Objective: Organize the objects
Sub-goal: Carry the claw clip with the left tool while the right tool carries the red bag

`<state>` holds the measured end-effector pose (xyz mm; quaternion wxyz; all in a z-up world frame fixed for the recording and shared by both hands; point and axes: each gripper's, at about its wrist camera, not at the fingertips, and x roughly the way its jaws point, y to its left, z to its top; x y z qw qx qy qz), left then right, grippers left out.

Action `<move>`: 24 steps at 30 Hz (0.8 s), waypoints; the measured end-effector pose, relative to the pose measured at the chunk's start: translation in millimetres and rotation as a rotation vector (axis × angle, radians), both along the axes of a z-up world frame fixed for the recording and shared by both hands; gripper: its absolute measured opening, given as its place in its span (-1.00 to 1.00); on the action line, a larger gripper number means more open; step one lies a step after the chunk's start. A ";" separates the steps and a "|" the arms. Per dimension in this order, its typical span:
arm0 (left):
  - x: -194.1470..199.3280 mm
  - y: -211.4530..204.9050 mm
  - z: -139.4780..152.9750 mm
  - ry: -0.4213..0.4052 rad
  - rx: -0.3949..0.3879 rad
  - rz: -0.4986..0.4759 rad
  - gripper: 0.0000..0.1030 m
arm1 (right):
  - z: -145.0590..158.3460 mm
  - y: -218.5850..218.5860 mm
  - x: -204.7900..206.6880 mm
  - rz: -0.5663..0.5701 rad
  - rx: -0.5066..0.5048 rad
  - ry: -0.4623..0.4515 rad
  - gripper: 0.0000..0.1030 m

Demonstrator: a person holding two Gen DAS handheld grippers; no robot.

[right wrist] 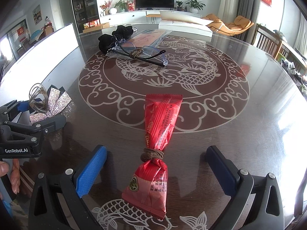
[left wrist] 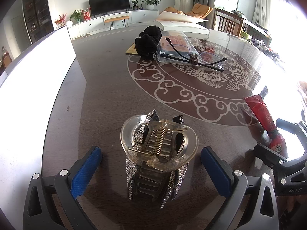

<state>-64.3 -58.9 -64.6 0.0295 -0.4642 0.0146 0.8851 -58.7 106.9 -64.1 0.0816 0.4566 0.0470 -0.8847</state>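
Grippers both stand wide apart on my feeds, and neither has hold of anything. My left gripper (left wrist: 151, 164) straddles the rhinestone hair claw (left wrist: 158, 159) on the dark table (left wrist: 107, 99), its blue pads clear of it on both sides. My right gripper (right wrist: 156, 170) brackets the red snack packet (right wrist: 157, 147), tied with brown cord, untouched. Farther back lie glasses (right wrist: 140, 52) in a clear sleeve beside a black scrunchie (right wrist: 115, 35).
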 end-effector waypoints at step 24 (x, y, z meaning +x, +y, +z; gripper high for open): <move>-0.3 2.2 4.7 -0.037 -0.011 -0.025 0.79 | 6.5 12.1 -8.8 0.022 -0.071 -0.080 1.00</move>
